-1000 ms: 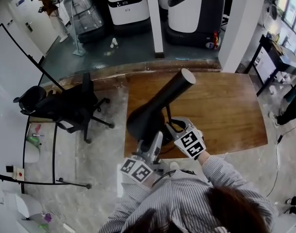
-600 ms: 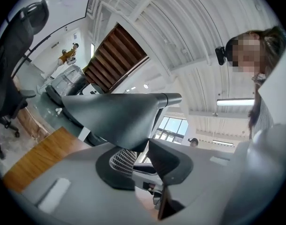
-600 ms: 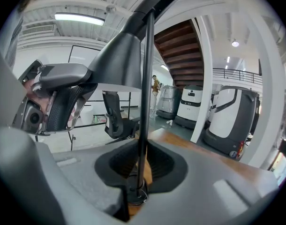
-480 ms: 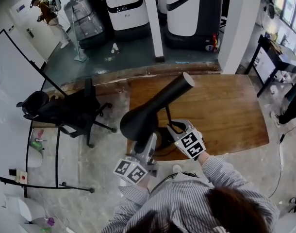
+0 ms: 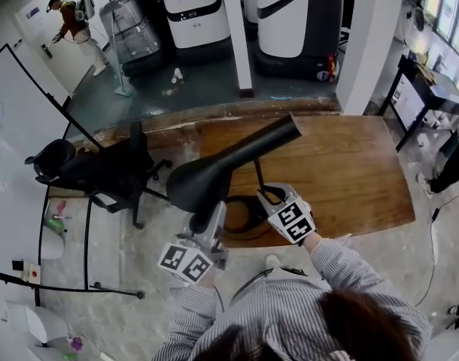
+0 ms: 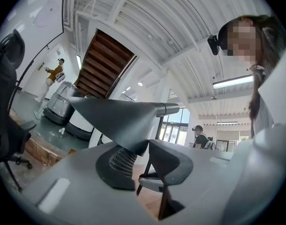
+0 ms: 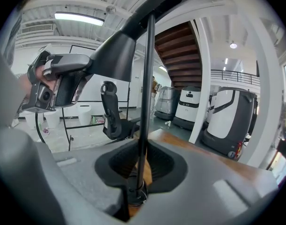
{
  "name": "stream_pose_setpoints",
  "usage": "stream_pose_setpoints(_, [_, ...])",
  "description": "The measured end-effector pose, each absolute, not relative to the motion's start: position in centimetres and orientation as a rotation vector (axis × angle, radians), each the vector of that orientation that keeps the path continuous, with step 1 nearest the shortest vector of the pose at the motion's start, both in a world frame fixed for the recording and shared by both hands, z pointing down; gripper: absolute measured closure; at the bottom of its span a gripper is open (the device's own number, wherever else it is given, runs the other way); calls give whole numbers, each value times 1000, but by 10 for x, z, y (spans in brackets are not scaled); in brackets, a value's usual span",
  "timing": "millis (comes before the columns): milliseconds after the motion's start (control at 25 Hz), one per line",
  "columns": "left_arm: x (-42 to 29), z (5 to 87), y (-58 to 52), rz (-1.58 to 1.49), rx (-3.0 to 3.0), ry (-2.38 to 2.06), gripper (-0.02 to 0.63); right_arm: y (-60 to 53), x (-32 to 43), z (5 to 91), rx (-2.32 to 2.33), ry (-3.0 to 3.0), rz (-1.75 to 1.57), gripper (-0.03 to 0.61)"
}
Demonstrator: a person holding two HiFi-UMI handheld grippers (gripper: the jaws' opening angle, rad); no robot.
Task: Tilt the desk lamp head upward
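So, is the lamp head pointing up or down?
Slanting down: in the right gripper view the lamp head has its wide end lower than its narrow end.

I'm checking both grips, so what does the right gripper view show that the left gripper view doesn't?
Only the right gripper view: the right tool closed on the thin black lamp pole, and the left tool seen from outside. Only the left gripper view: the left tool's jaws up close, pinching the lower rim of the black cone-shaped lamp head. Both: that lamp head and the brown wooden staircase.
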State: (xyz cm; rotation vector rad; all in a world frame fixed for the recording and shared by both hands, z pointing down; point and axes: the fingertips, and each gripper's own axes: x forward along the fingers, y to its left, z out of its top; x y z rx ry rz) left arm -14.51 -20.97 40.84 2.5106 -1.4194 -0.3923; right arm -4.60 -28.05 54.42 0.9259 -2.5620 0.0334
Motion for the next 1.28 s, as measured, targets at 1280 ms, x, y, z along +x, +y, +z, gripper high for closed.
stream_pose_setpoints(1280, [-178,270,-212,-463,2758,-1515,543,-282,-46,545,967,-2524,3,526])
